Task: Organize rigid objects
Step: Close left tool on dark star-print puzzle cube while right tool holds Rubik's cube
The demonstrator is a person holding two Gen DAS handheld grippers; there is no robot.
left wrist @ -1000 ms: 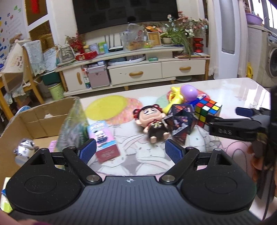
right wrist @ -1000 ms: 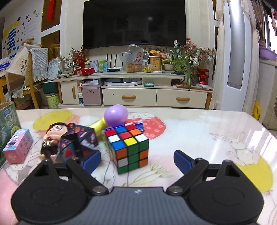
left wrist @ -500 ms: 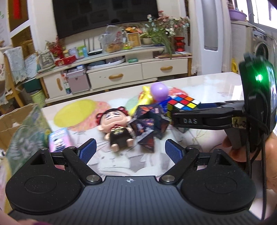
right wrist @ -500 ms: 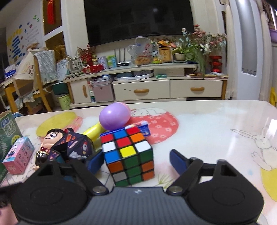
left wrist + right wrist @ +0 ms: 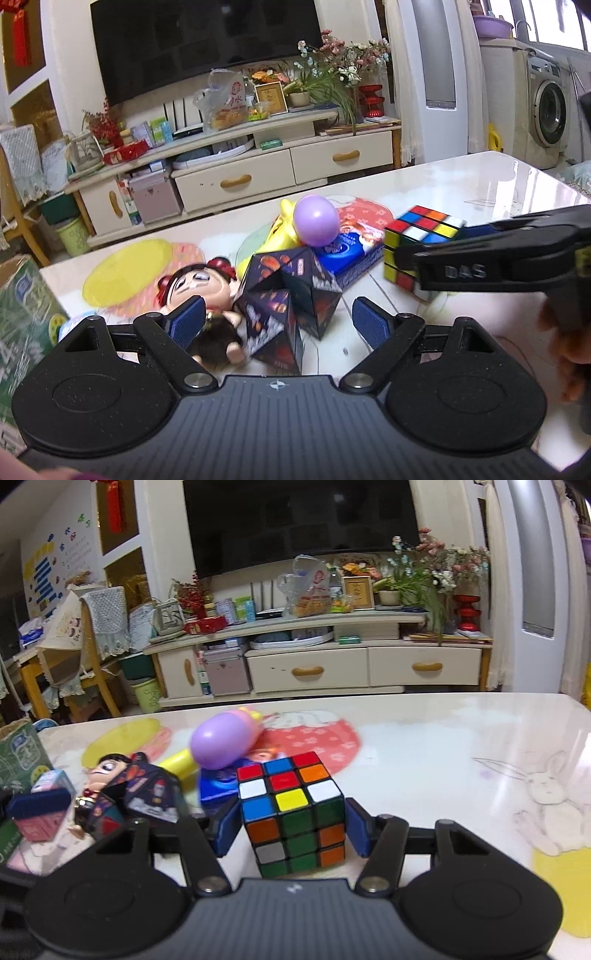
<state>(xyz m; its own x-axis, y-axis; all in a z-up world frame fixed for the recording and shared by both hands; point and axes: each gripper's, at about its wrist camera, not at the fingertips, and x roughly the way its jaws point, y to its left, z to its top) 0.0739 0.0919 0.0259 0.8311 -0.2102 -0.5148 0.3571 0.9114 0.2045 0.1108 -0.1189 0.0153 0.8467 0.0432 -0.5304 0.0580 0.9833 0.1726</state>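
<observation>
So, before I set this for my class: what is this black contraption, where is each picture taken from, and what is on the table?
There is no robot here. A person holds a pair of hand-worked tongs in each hand, and each pair carries a wide-angle camera looking forward along its two blue-padded fingers.

One picture comes from the left tongs. They are open and hold nothing, and they hover over a dark folded puzzle and a small doll lying on its back.

The other picture comes from the right tongs. Their pads sit on either side of a colour cube, touching or nearly so. The cube appears to rest on the table.

Also on the table are a purple egg lying on a blue packet, a yellow toy and a pink box.
</observation>
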